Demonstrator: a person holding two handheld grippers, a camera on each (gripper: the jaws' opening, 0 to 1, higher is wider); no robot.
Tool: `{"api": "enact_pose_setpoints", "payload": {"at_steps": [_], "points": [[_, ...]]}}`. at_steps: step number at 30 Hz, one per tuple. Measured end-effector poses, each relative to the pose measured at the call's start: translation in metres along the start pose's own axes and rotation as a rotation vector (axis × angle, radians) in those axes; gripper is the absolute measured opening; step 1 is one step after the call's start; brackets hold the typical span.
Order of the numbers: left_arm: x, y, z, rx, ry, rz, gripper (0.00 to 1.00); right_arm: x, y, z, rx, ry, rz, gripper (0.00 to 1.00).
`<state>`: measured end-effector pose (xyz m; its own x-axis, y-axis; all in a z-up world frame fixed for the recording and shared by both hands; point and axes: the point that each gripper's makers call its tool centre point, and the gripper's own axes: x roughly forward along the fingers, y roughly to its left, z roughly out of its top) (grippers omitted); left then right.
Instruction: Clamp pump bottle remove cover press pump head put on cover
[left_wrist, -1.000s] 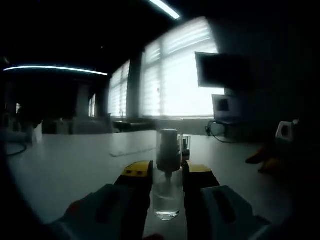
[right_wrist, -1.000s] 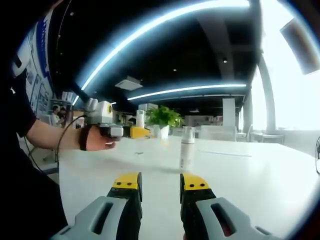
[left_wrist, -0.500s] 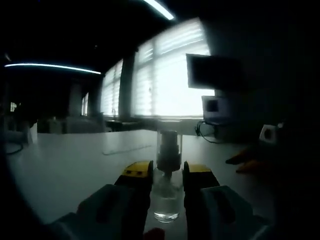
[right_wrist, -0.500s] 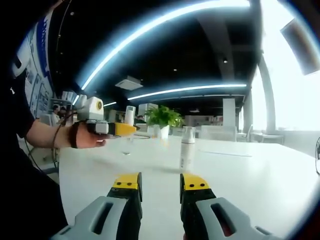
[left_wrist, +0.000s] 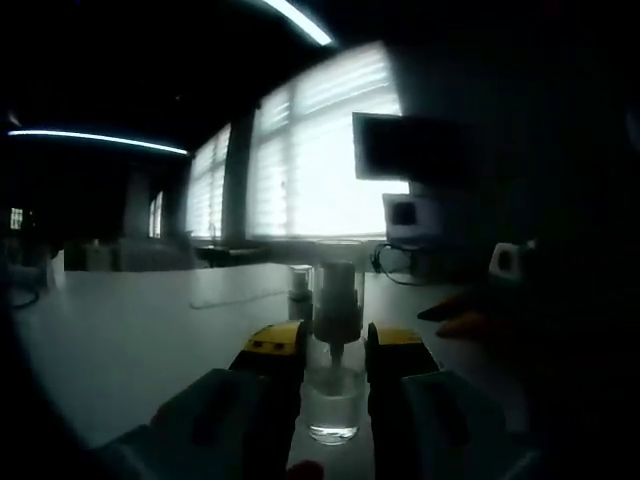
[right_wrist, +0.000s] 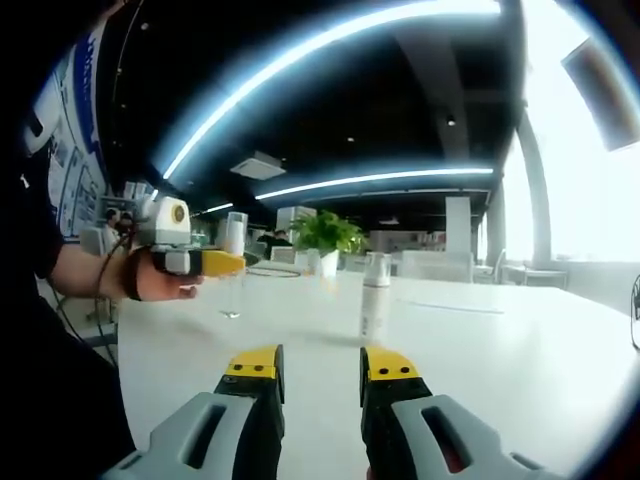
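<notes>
Firmly clamped pump bottle (left_wrist: 333, 385), left gripper (left_wrist: 333, 345)

Your right gripper (right_wrist: 321, 368) has two black jaws capped with yellow blocks, each rising from a pale grey moulded housing with a dark slot. Your left gripper (left_wrist: 333, 345) has the same yellow-tipped black jaws on grey housings. You wear a dark short sleeve (right_wrist: 30, 225) and a dark wrist strap (right_wrist: 130, 275) with a thin cable.
</notes>
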<state>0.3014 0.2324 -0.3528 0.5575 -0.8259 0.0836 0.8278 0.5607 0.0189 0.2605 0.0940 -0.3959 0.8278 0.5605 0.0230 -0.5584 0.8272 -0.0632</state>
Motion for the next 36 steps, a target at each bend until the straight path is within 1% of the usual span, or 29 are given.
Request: {"api": "enact_pose_setpoints", "payload": {"at_steps": [4,8,11,14,18,20,23,27,31,36], "points": [[-0.004,-0.006,-0.004,0.006,0.010,-0.007,0.16,0.000,0.000,0.000,0.000,0.000,0.000,0.25],[-0.011,-0.005,-0.006,-0.022,0.006,-0.008,0.16,0.000,0.000,0.000,-0.001,0.000,0.000,0.25],[-0.014,-0.007,-0.007,-0.024,0.009,-0.009,0.16,0.000,0.001,0.000,-0.003,0.002,0.000,0.25],[-0.016,-0.016,-0.009,-0.028,0.013,-0.030,0.16,0.000,0.000,0.000,-0.002,0.002,0.000,0.25],[-0.018,-0.026,-0.013,0.016,0.030,-0.055,0.16,0.000,0.000,-0.001,-0.004,0.004,0.000,0.25],[-0.019,-0.032,-0.015,0.017,0.031,-0.069,0.16,0.001,0.001,-0.001,-0.005,0.005,0.000,0.25],[-0.022,-0.038,-0.017,-0.001,0.030,-0.087,0.16,0.001,0.002,0.000,-0.004,0.005,0.000,0.25],[-0.026,-0.042,-0.017,-0.033,0.027,-0.092,0.16,0.001,0.004,0.000,-0.006,0.006,0.000,0.25],[-0.031,-0.049,-0.020,-0.034,0.032,-0.097,0.16,0.001,0.004,0.000,-0.005,0.006,0.000,0.25],[-0.036,-0.054,-0.029,-0.057,0.044,-0.095,0.16,0.001,0.004,-0.001,-0.012,0.010,0.001,0.25]]}}
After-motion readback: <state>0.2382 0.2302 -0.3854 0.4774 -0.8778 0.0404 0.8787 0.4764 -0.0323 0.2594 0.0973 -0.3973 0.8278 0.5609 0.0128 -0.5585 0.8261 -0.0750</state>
